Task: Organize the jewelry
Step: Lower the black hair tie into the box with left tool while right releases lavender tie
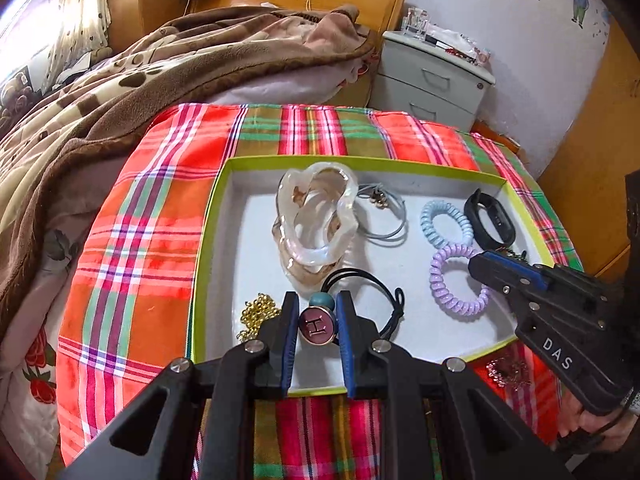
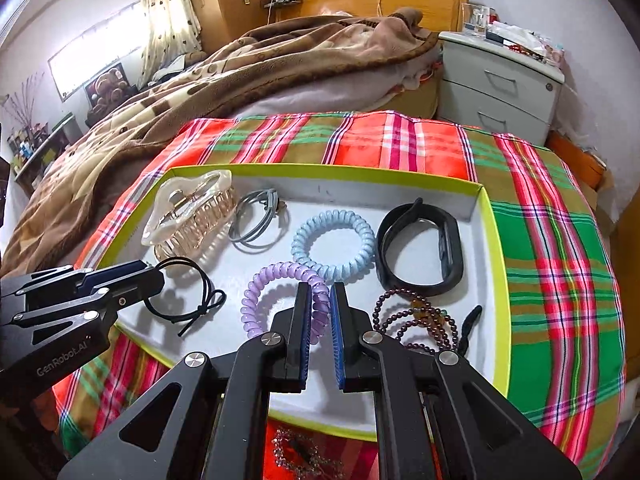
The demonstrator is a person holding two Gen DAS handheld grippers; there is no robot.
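Over the near edge of the shallow white tray with the lime-green rim (image 1: 208, 216), which lies on a red, green and orange plaid cloth (image 1: 132, 216), two pieces are being carried in at once. The left gripper (image 1: 313, 312) is narrowed onto a black elastic hair tie with a teal bead and a round maroon charm marked H (image 1: 317, 326); the charm is pinched between the blue pads while the cord loop hangs toward the tray floor. The right gripper (image 2: 320, 300) is nearly shut on the lilac spiral hair tie (image 2: 280, 276), whose coil is caught between its pads toward the tray's right side. Already laid inside are a clear plastic claw clip (image 1: 316, 220), a grey elastic tie (image 1: 384, 216), a pale blue spiral tie (image 2: 334, 244), a black wristband (image 2: 420, 248), a string of dark purple beads (image 2: 404, 316) and a gold chain (image 1: 256, 316). The step in hand is judged to be placement. Next, each piece should be lowered to a bare patch of tray floor, the jaws eased apart, and both grippers lifted clear without the cord or coil being snagged.
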